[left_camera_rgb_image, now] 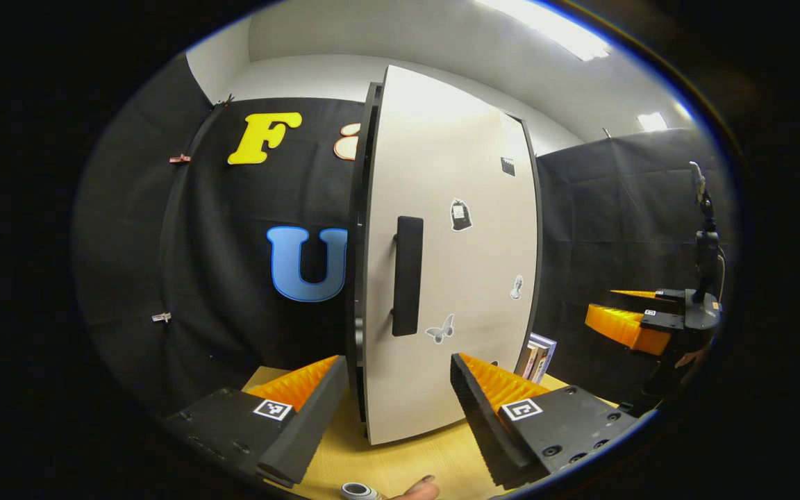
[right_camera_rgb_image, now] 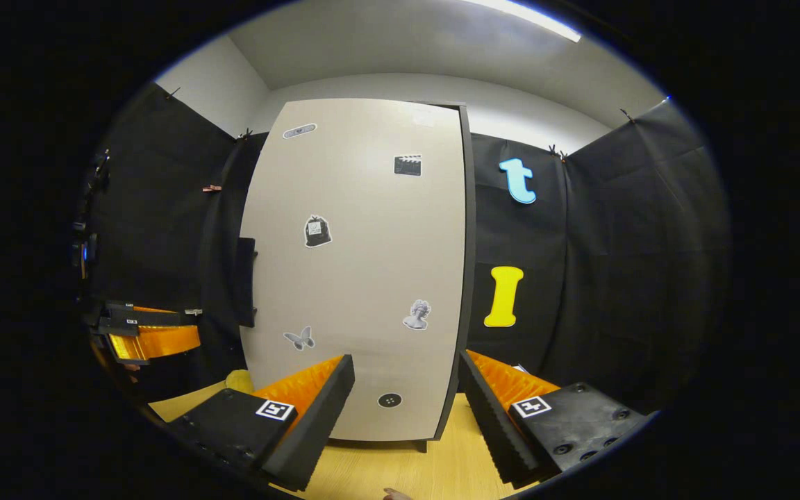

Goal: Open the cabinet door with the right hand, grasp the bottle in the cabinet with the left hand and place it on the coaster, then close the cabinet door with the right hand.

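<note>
Pale grey fills your sight: the cabinet door (right_camera_rgb_image: 358,271) stands shut, or very nearly so, with stickers scattered across its face. You're at the very first step, nothing opened yet. Your right tongs (right_camera_rgb_image: 405,406) hang spread wide with nothing between them, low in front of the door's bottom edge above the wooden worktop (right_camera_rgb_image: 400,469). Your left tongs (left_camera_rgb_image: 393,410) are spread and empty too, facing the door's left edge.

Look to the handle (left_camera_rgb_image: 407,276), that dark upright bar on the left side of the door; in the right gripper view it sits far off to the left of your tongs. As I read it, the next move calls for you to raise the right tongs, swing them left to that bar, pinch it and pull the door round on its right-hand hinge. Keep the left tongs back so the swinging door doesn't catch them.

Now the blind spots. By my judgement the bottle is inside the cabinet behind that door, but nothing confirms it. No coaster can be picked out on the worktop either. At the near edge of the left gripper view a small round ringed thing (left_camera_rgb_image: 358,492) is cut off; I can't tell what it is.
</note>
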{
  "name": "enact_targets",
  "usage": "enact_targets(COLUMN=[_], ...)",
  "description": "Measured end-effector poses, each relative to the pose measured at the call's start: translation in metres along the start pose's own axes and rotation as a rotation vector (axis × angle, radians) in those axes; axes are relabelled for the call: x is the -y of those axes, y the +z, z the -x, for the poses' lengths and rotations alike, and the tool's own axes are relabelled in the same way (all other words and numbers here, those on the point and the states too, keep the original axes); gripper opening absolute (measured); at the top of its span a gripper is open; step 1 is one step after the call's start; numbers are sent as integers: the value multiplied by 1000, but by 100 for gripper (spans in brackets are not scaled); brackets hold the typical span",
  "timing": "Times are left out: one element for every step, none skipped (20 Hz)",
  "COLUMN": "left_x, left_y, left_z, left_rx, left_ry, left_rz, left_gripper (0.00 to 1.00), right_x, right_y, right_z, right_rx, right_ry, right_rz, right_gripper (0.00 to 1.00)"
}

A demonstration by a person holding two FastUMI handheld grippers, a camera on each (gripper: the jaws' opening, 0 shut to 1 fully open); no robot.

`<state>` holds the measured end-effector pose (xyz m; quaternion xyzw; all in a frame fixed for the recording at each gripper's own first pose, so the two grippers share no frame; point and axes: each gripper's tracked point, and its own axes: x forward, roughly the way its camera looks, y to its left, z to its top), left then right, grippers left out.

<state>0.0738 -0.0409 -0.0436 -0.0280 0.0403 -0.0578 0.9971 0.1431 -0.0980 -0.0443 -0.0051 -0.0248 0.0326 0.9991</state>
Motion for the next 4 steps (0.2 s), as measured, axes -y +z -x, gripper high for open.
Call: enact_targets(left_x=[0,0,1,2], left_y=[0,1,2,3], left_z=[-1,-2,-2,-2], left_rx=[2,4,5,9], left_ry=[0,-1,-1,-4], left_rz=[-3,-7,-10,-14], left_gripper=[94,94,94,94], right_x=[0,0,0,-1], right_y=[0,-1,-1,1], right_z=[1,0,1,1], right_rx=[-1,-5,-4,4], right_ry=[2,6,10,14], right_rz=[0,2,3,1], right_gripper=[98,98,98,98])
